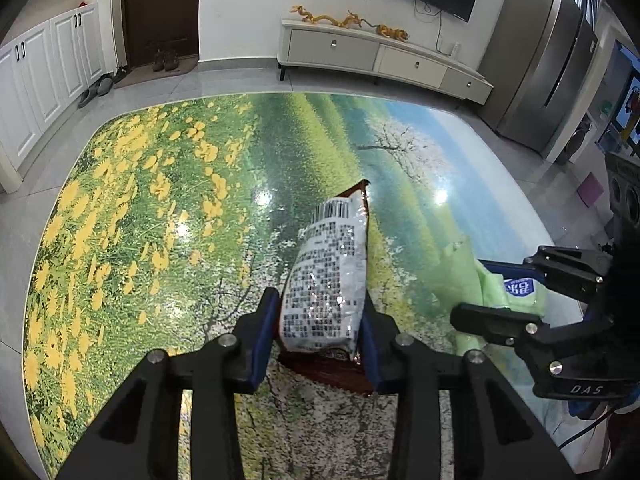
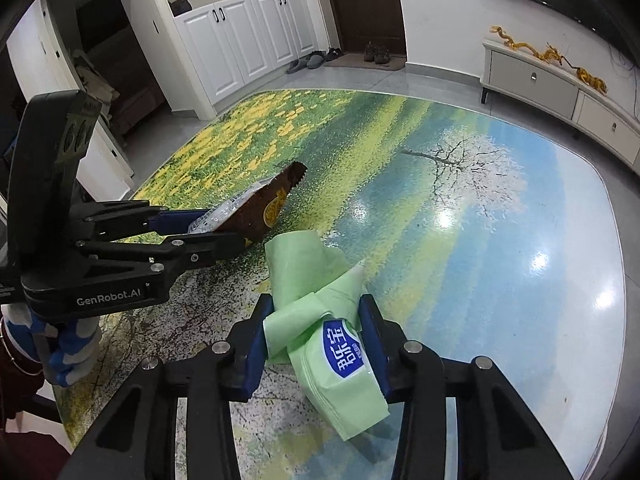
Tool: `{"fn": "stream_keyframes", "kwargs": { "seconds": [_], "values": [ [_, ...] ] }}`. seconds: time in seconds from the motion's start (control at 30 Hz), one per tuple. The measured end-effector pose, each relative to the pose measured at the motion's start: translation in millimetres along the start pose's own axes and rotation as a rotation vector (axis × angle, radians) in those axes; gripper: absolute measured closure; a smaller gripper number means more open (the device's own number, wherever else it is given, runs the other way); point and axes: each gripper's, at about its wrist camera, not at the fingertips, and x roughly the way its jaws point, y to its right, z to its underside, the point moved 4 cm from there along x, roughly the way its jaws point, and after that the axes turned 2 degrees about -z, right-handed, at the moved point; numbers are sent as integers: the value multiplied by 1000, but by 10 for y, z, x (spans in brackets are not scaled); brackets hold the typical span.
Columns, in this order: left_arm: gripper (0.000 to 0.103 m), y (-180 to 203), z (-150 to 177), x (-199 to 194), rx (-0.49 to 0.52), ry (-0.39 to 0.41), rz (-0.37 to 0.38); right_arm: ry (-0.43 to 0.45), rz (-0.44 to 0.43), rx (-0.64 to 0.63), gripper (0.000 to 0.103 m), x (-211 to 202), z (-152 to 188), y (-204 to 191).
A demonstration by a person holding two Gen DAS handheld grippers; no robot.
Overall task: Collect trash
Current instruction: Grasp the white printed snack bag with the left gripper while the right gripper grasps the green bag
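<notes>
The left wrist view alone shows the printed silver back of the snack wrapper (image 1: pixel 326 276), with its barcode at the far end and a brown serrated hem at the near end. The right wrist view shows instead its brown front with a yellow emblem (image 2: pixel 256 210) and the gloved hand (image 2: pixel 66 344) under the left gripper (image 2: pixel 224 226) at lower left. The left gripper (image 1: pixel 320 336) pinches the wrapper across its near end, blue pads (image 1: pixel 264 336) pressed on both sides. The right gripper (image 2: pixel 316 340) pinches a crumpled green plastic bag (image 2: pixel 320 312) bearing a blue label; its pads touch the bag on either side.

Both pieces of trash sit low in their frames, over a glossy mat (image 1: pixel 160 200) printed with yellow flowers and a blossoming tree. The mat lies bare toward the upper frame, bordered by grey floor tiles (image 1: pixel 240 76); beyond stand white cabinets (image 1: pixel 44 76) at upper left and a low TV console (image 1: pixel 380 60) at upper right.

The wrapper's long axis runs away from the left gripper, toward upper centre, tip slightly right. The green bag's loose end points up and away, toward the wrapper.
</notes>
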Motion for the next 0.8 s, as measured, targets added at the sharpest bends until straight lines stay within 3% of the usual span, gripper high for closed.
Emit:
{"fn": "stream_keyframes", "kwargs": {
  "seconds": [0.37,0.8],
  "values": [
    [68,226,-6,-432,37,52,-13,120,16,49,63,-642,97,63],
    [68,972,-221,-929,148,143,33,302,173,114,63,-1891,354,501]
  ]
}}
